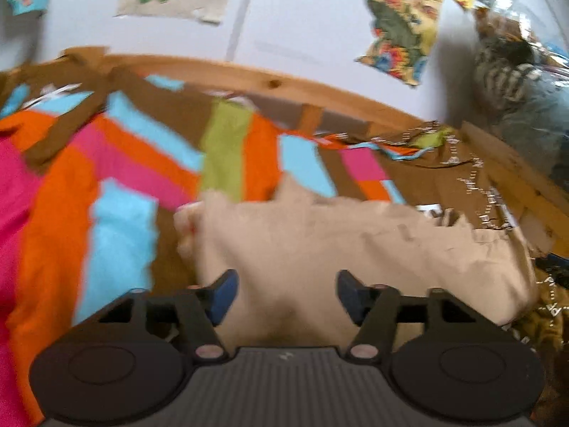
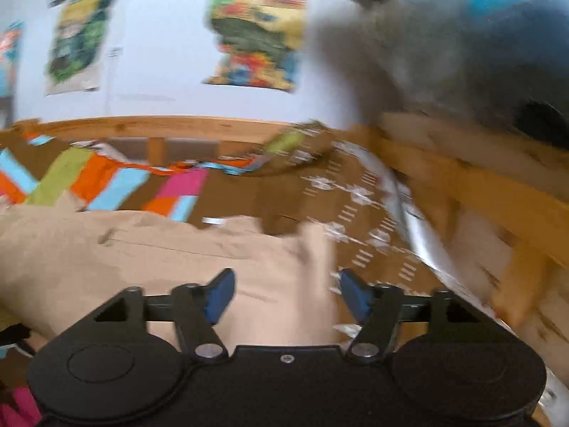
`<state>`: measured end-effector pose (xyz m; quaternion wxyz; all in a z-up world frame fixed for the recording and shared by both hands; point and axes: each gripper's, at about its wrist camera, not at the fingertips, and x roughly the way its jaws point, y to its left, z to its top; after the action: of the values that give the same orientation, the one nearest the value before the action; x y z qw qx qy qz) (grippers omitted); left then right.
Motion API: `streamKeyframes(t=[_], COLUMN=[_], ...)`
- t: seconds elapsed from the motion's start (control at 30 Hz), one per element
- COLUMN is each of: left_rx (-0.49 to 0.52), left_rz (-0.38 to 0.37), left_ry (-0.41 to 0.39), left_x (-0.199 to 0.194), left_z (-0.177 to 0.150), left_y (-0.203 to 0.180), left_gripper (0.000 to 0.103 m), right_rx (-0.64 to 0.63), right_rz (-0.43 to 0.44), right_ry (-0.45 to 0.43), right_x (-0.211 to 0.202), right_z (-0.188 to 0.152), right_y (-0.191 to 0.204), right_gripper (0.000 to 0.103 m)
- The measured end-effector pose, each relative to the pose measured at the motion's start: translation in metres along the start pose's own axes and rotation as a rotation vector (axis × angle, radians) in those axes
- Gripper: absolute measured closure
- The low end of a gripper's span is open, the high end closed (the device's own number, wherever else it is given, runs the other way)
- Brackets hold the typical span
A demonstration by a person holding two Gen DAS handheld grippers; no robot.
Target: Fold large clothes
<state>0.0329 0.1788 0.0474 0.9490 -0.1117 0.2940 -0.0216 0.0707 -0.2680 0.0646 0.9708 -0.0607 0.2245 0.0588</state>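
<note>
A large beige garment [image 1: 338, 242] lies spread on a bed with a bright striped cover [image 1: 117, 178]. My left gripper [image 1: 286, 290] hovers over the garment's near left part, open, with nothing between its blue pads [image 1: 224, 293]. In the right wrist view the same beige garment [image 2: 149, 252] fills the lower left. My right gripper [image 2: 286, 288] is over its right edge, open, with a raised beige fold [image 2: 316, 267] standing between the fingers but not pinched. Both views are motion-blurred.
A wooden bed rail [image 1: 249, 74] runs along the far side, and a wooden frame [image 2: 480, 195] stands on the right. Posters [image 2: 259, 32] hang on the white wall. A brown patterned cover [image 2: 348, 195] lies beside the garment. A grey-blue bundle [image 2: 444, 46] sits upper right.
</note>
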Motion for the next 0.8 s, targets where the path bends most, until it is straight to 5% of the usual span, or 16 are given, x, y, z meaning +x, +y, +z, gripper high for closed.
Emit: streamKeyframes(t=[0.1,0.23,0.57,0.8], left_rx=[0.024,0.039,0.288,0.305], left_rz=[-0.063,-0.119,0.009,0.022], left_ry=[0.001,0.042,0.135,0.139], left_x=[0.033,0.089,0.148,0.148], left_z=[0.014,0.022,-0.027,-0.036], left_y=[-0.026,-0.064,-0.081,-0.076], left_gripper=[0.017,0.017,0.018,0.017], right_rx=[-0.065,-0.057,-0.155,-0.125], right_rz=[0.071,0.123,0.137,0.147], right_ry=[-0.006,0.000,0.157,0.163], right_x=[0.016,0.047,0.093,0.101], right_z=[0.008,0.020,-0.027,-0.037], right_y=[0.030,0.064,0.109,0.107], right_gripper=[0.025,0.024,0.023,0.021])
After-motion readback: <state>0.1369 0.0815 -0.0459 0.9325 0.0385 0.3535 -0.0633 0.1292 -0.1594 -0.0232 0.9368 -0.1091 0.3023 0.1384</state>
